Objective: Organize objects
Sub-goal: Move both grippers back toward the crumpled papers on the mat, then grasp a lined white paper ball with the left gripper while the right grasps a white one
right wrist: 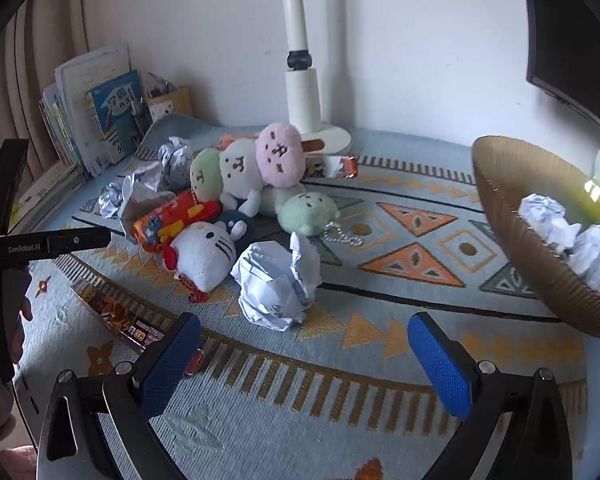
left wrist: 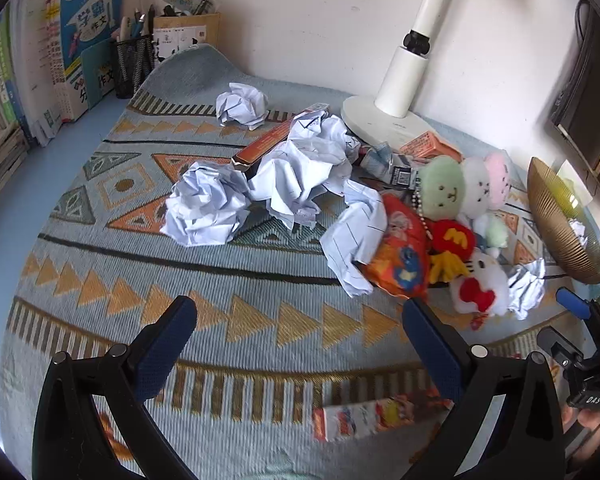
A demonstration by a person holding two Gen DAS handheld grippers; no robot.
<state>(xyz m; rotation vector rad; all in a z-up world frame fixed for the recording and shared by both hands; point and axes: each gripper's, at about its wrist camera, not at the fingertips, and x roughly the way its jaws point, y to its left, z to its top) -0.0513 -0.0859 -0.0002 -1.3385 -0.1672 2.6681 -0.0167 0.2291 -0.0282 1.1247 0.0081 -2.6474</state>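
Several crumpled white paper balls [left wrist: 206, 204] lie on the patterned mat [left wrist: 220, 292], mixed with plush toys [left wrist: 444, 192] and an orange snack bag [left wrist: 400, 256]. My left gripper [left wrist: 300, 344] is open and empty, above the mat in front of the pile. In the right wrist view a paper ball [right wrist: 276, 280] lies just ahead of my right gripper [right wrist: 304, 360], which is open and empty. The Hello Kitty plush [right wrist: 204, 252] lies left of that ball. A gold ribbed bowl [right wrist: 512, 208] at the right holds crumpled paper balls [right wrist: 572, 240].
A white lamp base [left wrist: 380, 120] stands at the back by the wall. Books [left wrist: 64, 52] and a mesh pen holder [left wrist: 134, 64] stand at the back left. Flat snack boxes [left wrist: 364, 416] lie on the mat near its front edge. A dark monitor [left wrist: 588, 108] is at the right.
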